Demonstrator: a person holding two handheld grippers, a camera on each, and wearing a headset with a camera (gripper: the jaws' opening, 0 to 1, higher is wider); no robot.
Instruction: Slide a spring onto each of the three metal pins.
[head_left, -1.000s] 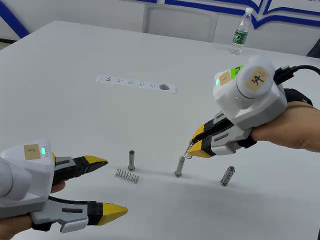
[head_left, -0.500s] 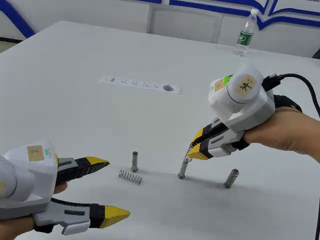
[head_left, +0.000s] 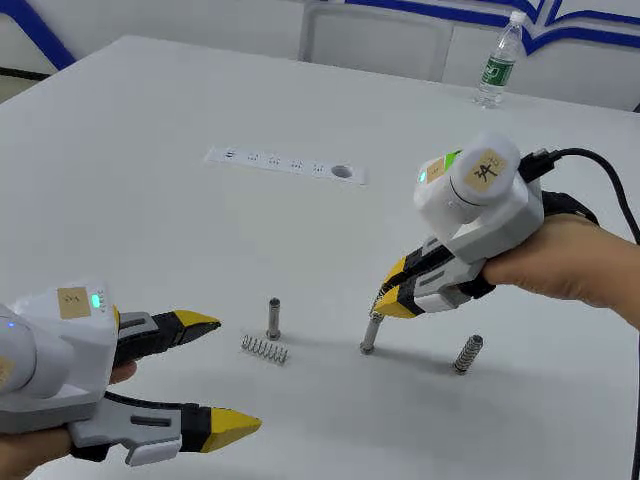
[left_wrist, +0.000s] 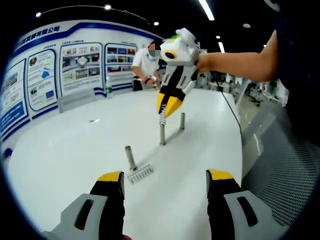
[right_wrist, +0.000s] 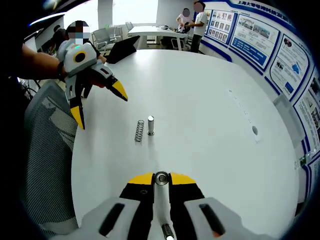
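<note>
The right claw (head_left: 392, 298), clamped on a spring (left_wrist: 162, 118), has come down from beside the middle pin (head_left: 369, 337) to right above it, and the coil's lower end meets the pin top, so threading looks begun. Toward the table's (head_left: 150, 180) near edge, the right pin (head_left: 467, 353) already wears a coil. The left pin (head_left: 273, 318) is bare, with a loose spring (head_left: 264, 348) beside it. The left claw (head_left: 235, 373) hangs apart and empty.

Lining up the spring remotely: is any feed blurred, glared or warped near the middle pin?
Head view: sharp, even light, soft shadow beside the middle pin. Left gripper view: fisheye curves the table edge, yet the spring under the right gripper reads crisp. Right gripper view: blown-out brightness at top.
</note>
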